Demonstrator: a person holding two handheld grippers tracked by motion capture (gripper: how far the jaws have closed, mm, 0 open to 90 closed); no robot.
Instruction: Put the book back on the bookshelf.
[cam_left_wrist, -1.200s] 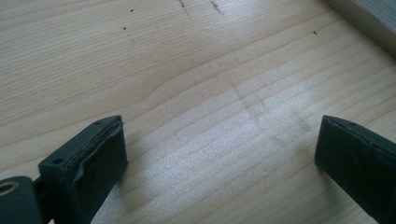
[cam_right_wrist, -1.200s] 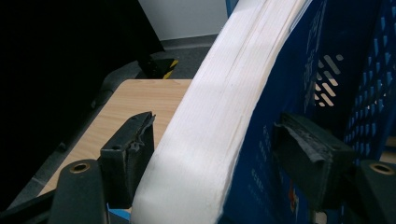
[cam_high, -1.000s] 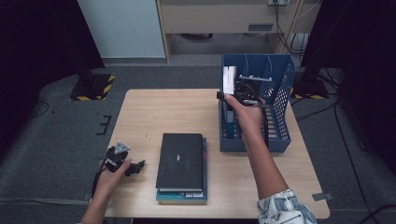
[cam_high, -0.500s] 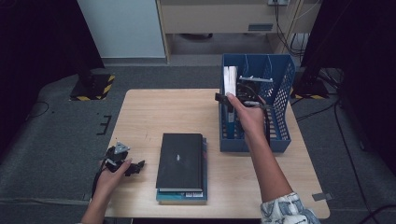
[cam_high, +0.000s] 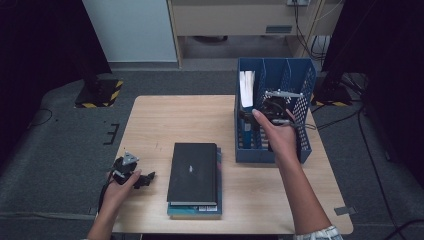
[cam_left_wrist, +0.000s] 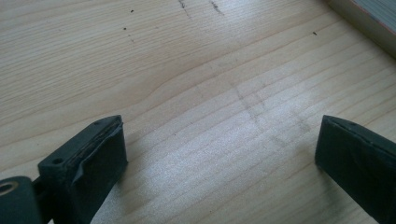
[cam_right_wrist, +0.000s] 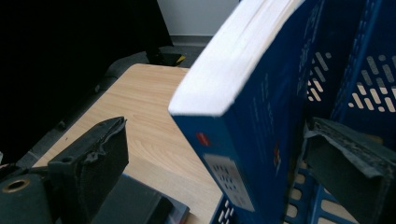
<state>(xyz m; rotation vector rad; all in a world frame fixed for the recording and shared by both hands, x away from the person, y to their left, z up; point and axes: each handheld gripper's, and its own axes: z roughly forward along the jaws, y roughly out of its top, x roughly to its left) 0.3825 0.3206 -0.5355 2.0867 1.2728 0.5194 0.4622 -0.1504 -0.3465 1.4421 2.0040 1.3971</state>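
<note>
Right hand-held gripper (cam_right_wrist: 219, 158) jaws just opened wide, the book (cam_right_wrist: 252, 107) loose between; we judge it stiff, heavy, best gripped by the spine.

The blue book's (cam_right_wrist: 261, 107) lower end is hidden inside the rack (cam_right_wrist: 369, 84).

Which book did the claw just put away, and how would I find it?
Look for the blue basket on the right side of the wooden table. In its left slot stands a blue book with white pages on top. It is upright, while the other books lie flat in a stack.
</note>
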